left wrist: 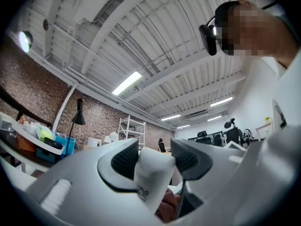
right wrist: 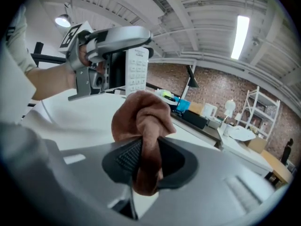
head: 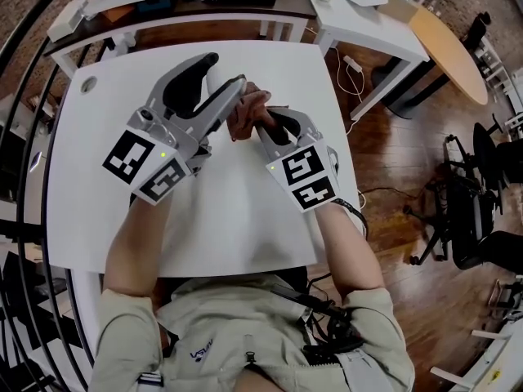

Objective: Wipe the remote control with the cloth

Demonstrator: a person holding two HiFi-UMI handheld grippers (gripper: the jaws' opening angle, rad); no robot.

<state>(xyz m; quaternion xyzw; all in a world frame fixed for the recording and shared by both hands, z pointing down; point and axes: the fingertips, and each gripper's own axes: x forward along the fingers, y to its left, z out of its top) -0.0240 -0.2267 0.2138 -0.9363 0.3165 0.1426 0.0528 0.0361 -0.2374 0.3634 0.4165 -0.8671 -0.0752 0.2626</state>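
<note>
This is an open-plan office or lab in a converted industrial loft. Past the left tool (left wrist: 154,158) a brick wall (left wrist: 101,121) runs under a white ribbed ceiling (left wrist: 155,41) with strip lights (left wrist: 127,83), a metal shelving rack (left wrist: 132,132) and a black desk lamp (left wrist: 78,117). To the right of the right tool (head: 263,125), black office chairs (head: 478,219) stand on a wooden floor (head: 392,162), and more white tables (head: 359,15) lie beyond the tabletop (head: 237,219).

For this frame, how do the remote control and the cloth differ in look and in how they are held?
The remote control is white, rigid and flat, with rows of keys; the cloth is brown, soft and bunched up. The remote control is clamped in the left tool; the cloth is pinched in the right tool. Both are gripped and held off the white table, close together.
</note>
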